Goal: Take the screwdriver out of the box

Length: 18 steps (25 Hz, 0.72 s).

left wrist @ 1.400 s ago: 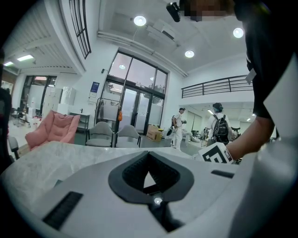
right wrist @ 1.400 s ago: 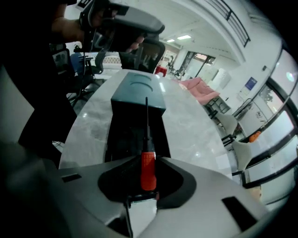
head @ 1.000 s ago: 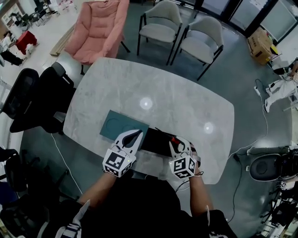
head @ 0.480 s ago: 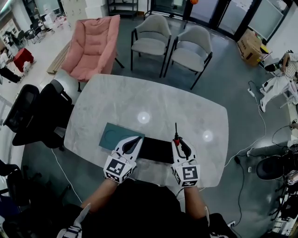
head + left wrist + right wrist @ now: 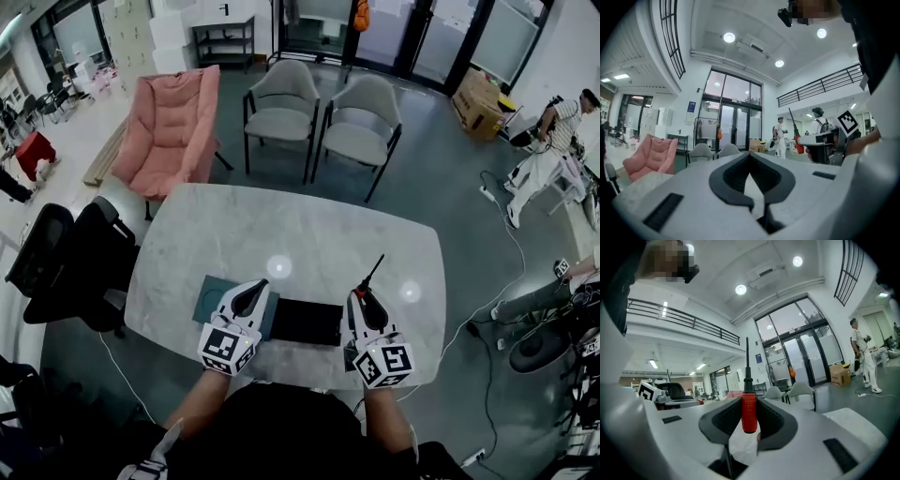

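Now the right gripper (image 5: pixel 749 398) clamps the screwdriver (image 5: pixel 749 412) by its ribbed red handle, with the black collar and thin dark shaft jutting past the jaw tips. The box (image 5: pixel 305 322) lies to its left. The left gripper (image 5: pixel 750 154) is closed on nothing.

A pale marble table (image 5: pixel 309 234) fills the centre of the head view and stands on a grey floor (image 5: pixel 441 178). At upper left sits a pink armchair (image 5: pixel 173 127), and two grey chairs (image 5: pixel 281 108) stand at top centre. A black office chair (image 5: pixel 66 267) is at the left edge. Glass doors (image 5: pixel 375 28) run along the top, with a cardboard box (image 5: pixel 476 101) at upper right. In the gripper views, round ceiling lights (image 5: pixel 729 37) shine over white walls (image 5: pixel 693 84) and a railed balcony (image 5: pixel 820 84).
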Each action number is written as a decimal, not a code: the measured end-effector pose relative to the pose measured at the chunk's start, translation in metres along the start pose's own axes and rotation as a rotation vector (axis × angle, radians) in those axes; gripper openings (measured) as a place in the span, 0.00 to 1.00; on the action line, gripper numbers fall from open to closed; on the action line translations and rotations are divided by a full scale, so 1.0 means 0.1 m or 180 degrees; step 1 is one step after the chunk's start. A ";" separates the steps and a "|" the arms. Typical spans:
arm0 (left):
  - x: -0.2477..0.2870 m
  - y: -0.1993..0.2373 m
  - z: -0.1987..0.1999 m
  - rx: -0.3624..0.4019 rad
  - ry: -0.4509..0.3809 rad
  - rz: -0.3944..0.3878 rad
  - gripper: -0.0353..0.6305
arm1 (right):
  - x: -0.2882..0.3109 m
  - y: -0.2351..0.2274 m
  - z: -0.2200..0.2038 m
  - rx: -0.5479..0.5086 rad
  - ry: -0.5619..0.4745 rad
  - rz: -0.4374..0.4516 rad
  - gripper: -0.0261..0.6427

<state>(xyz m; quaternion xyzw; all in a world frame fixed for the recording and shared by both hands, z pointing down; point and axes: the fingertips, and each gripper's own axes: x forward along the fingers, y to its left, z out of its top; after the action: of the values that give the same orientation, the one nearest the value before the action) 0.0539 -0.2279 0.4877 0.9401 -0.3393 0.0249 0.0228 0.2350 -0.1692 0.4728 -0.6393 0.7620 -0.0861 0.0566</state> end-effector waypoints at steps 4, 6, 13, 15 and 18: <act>0.02 0.05 0.05 0.0002 -0.0056 0.0018 0.06 | -0.08 0.01 0.10 -0.0205 -0.0112 -0.0089 0.20; 0.02 0.06 0.06 -0.0006 -0.0081 0.0023 0.06 | -0.12 0.01 0.14 -0.0275 -0.0164 -0.0143 0.20; 0.08 -0.13 0.16 -0.0011 -0.0129 -0.0120 0.06 | -0.23 0.01 0.28 -0.0421 -0.0284 -0.0182 0.20; 0.09 -0.18 0.17 0.0007 -0.0140 -0.0170 0.06 | -0.24 0.03 0.30 -0.0462 -0.0310 -0.0175 0.20; 0.09 -0.22 0.17 0.0028 -0.0138 -0.0205 0.06 | -0.24 0.06 0.33 -0.0525 -0.0342 -0.0188 0.20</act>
<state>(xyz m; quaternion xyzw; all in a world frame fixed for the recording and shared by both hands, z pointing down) 0.0752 -0.2180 0.4704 0.9509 -0.3092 0.0052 0.0120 0.2396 -0.1462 0.4386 -0.6676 0.7432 0.0097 0.0421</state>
